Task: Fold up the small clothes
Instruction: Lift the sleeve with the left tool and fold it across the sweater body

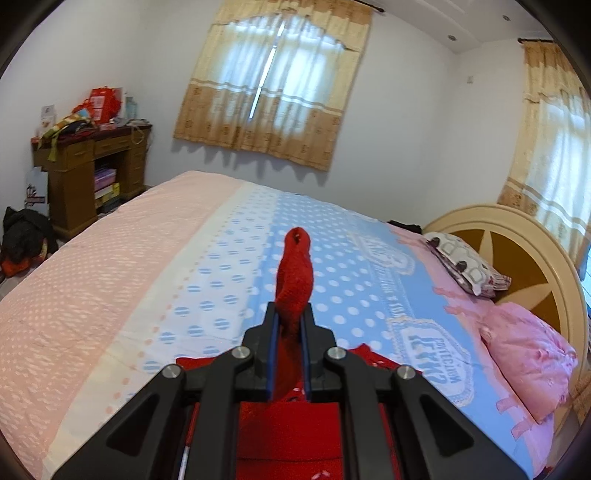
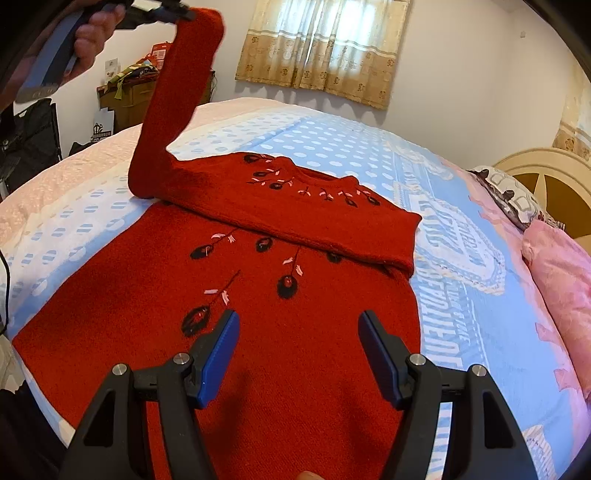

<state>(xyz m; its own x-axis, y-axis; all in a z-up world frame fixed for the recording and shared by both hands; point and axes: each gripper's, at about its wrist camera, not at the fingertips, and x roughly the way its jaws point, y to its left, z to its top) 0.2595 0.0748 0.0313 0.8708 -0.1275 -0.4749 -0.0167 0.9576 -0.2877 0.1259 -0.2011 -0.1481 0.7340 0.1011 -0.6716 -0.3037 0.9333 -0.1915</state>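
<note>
A small red knitted sweater [image 2: 288, 302] with black and pink flower embroidery lies flat on the bed [image 2: 480, 295]. One sleeve [image 2: 332, 225] is folded across its chest. My left gripper [image 1: 290, 314] is shut on the cuff of the other sleeve [image 1: 295, 273] and holds it high above the bed; in the right wrist view that sleeve [image 2: 177, 103] rises to the left gripper [image 2: 173, 11] at the top left. My right gripper [image 2: 297, 325] is open and empty, hovering over the sweater's lower body.
The bed sheet is pink at the left and blue with white dots in the middle. Pillows [image 1: 524, 358] and a round headboard [image 1: 524, 251] are at the right. A cluttered wooden desk [image 1: 92, 155] stands at the far left by the wall.
</note>
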